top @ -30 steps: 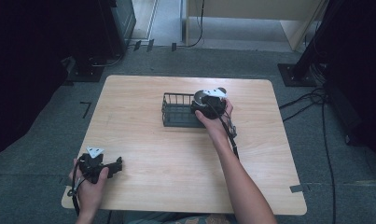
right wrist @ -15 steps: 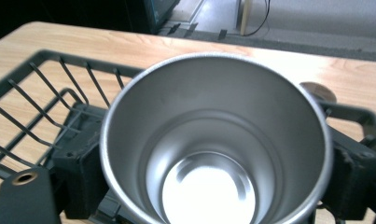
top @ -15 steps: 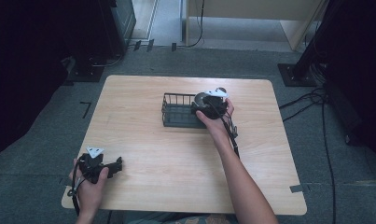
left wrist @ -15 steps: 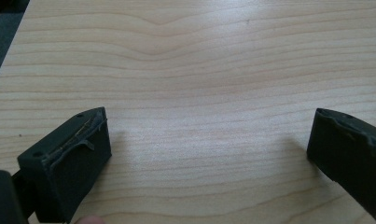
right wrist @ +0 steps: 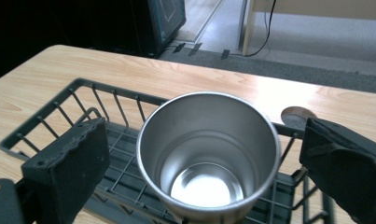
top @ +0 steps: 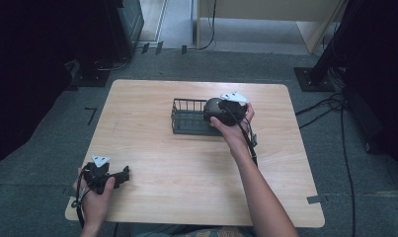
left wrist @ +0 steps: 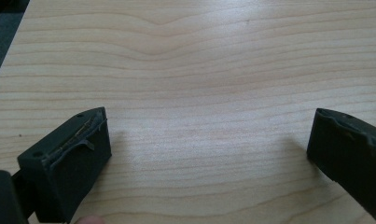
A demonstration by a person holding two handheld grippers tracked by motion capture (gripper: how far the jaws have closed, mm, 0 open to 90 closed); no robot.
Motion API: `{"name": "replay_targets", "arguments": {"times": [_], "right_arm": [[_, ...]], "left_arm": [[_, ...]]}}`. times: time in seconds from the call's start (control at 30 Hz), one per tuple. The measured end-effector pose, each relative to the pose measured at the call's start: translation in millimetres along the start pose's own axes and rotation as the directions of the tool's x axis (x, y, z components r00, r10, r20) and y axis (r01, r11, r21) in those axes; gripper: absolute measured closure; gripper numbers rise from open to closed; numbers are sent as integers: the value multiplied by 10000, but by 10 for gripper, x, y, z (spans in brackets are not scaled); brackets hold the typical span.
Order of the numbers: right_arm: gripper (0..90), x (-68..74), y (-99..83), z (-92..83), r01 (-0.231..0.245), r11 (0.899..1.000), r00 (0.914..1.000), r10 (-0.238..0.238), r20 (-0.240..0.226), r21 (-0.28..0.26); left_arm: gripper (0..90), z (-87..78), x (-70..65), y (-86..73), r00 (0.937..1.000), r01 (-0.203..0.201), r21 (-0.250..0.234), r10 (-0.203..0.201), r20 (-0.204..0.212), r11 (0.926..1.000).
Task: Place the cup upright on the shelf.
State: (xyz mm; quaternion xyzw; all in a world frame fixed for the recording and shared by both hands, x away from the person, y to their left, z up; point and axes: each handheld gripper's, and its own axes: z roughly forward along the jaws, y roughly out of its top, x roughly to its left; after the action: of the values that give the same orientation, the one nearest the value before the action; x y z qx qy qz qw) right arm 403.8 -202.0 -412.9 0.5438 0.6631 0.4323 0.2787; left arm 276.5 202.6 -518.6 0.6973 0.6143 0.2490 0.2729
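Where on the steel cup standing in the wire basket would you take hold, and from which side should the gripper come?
Grip the steel cup by its outer wall just below the rim, coming from above. It stands upright and open-mouthed in the wire basket, whose bars probably block a low sideways approach. The right gripper already has its open jaws either side of the cup, apart from its wall.

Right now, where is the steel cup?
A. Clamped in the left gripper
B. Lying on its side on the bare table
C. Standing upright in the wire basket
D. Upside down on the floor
C: the right gripper view shows the cup upright, mouth up, inside the basket, with the right gripper jaws apart on either side and not pressing it; they have just been opening.
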Motion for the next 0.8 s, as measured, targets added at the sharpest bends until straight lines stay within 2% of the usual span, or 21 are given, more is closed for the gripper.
{"name": "replay_targets", "arguments": {"times": [0.33, 0.8], "right_arm": [[11, -44, -12, -261, 181, 9992, 9998, -181, 10, -362], [11, -243, -241, -575, 211, 9991, 9996, -205, 183, -377]], "left_arm": [[0, 1, 0, 0, 10000, 1, -9, -1, 3, 10000], [0, 1, -1, 0, 10000, 11, -10, -11, 0, 10000]]}}
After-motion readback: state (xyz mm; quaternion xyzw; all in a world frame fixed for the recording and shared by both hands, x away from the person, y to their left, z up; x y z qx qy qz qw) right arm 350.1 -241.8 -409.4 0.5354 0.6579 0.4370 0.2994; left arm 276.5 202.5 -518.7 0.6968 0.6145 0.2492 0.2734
